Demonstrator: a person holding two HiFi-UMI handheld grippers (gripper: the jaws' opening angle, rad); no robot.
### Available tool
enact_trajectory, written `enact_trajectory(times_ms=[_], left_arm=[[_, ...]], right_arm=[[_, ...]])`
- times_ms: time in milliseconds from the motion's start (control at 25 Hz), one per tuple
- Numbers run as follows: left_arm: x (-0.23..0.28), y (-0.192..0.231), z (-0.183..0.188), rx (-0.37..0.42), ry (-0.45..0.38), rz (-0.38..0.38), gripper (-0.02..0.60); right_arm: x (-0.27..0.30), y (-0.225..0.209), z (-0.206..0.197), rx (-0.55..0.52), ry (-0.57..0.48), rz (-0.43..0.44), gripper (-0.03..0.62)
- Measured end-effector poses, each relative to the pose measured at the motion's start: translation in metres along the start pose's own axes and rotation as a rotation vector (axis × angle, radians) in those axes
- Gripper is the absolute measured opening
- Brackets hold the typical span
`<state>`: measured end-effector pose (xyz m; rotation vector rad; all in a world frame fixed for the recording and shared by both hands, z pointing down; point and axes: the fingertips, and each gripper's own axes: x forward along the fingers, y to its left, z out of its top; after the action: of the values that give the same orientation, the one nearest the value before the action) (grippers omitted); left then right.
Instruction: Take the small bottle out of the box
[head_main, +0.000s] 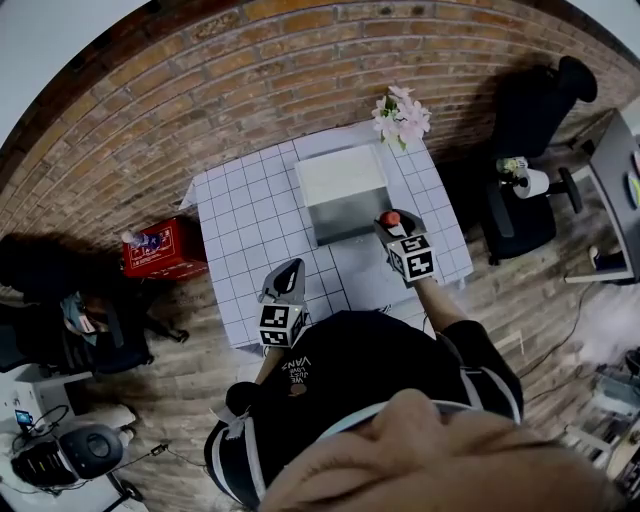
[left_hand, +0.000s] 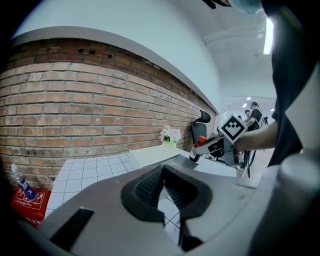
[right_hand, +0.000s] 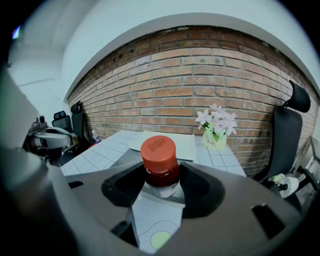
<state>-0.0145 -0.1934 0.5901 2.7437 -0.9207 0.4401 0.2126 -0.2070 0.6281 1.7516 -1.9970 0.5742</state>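
Note:
The small bottle (head_main: 390, 219) has a red cap and a clear body. My right gripper (head_main: 394, 226) is shut on it and holds it upright in the air at the near right corner of the grey box (head_main: 345, 215). In the right gripper view the bottle (right_hand: 159, 162) stands between the dark pads (right_hand: 125, 187), cap above them. The box's white lid (head_main: 340, 175) lies tipped back behind it. My left gripper (head_main: 292, 270) hangs over the near left part of the table, its jaws shut (left_hand: 162, 172) on nothing. From there I see the bottle (left_hand: 201, 141) off to the right.
A white grid cloth covers the table (head_main: 240, 215), which stands against a brick wall. A pot of pale flowers (head_main: 402, 116) stands at the back right corner. A red crate (head_main: 160, 248) lies on the floor to the left, and a black office chair (head_main: 530, 140) stands to the right.

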Motion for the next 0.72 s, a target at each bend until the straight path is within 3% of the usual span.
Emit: enact_trajectory(times_ms=[720], left_arm=[[-0.004,-0.011,-0.008,0.094,0.018,-0.230,0.011]], right_arm=[[-0.064,0.023,-0.037,0.146,-0.053,-0.188,0.215]])
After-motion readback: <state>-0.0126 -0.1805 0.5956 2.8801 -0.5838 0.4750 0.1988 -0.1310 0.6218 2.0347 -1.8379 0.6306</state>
